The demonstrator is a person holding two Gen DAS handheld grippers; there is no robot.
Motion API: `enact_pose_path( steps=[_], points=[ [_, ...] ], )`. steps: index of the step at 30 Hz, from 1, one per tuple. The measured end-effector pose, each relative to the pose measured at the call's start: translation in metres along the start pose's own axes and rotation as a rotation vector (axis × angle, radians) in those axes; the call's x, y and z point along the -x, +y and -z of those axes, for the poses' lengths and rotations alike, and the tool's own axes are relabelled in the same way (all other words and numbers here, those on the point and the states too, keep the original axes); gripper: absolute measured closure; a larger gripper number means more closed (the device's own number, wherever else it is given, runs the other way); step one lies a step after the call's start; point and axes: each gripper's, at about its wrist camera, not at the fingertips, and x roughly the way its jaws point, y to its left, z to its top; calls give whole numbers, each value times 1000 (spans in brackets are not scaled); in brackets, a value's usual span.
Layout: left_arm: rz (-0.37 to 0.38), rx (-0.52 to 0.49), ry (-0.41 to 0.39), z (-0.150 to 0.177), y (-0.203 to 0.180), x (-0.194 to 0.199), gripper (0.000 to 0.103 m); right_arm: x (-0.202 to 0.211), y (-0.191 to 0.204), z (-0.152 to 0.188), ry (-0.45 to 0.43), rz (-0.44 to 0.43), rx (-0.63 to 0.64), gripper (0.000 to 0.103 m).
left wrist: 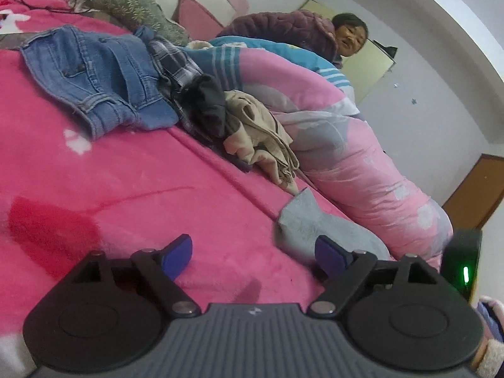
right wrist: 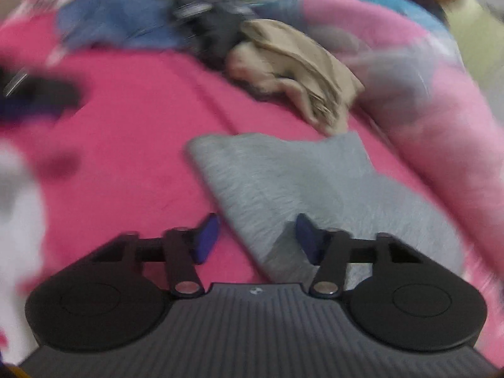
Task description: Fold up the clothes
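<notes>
A folded grey cloth (right wrist: pixel 299 186) lies on the pink blanket (left wrist: pixel 126 189); it also shows in the left wrist view (left wrist: pixel 302 220). My right gripper (right wrist: pixel 256 239) is open just above its near edge, empty; this view is blurred. My left gripper (left wrist: pixel 253 255) is open and empty over the blanket, left of the grey cloth. Further back lie blue jeans (left wrist: pixel 94 72), a plaid garment (left wrist: pixel 176 60), a dark garment (left wrist: pixel 208 104) and a beige garment (left wrist: pixel 261 132); the beige garment also shows in the right wrist view (right wrist: pixel 299 72). The left gripper shows blurred at the left edge (right wrist: pixel 28 97).
A rolled pink quilt (left wrist: pixel 346 157) runs along the right side of the bed. A person (left wrist: pixel 349 36) sits behind it. Pillows (left wrist: pixel 132 3) and cables lie at the head of the bed. A brown door (left wrist: pixel 475 195) is at right.
</notes>
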Motion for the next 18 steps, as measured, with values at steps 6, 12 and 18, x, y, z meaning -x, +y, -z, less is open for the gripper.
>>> enact_pose_path(
  steps=[6,12,18],
  points=[
    [-3,-5,-4,2,3,-5,17,69,-61,-11,-220,-15,-405,102],
    [-47,-60,3,6,-7,-4,17,244,-112,24,-619,-57,-573,102],
    [-84,-229,7,11,-46,9,18,449,-123,127,-970,85,-647,102]
  ],
)
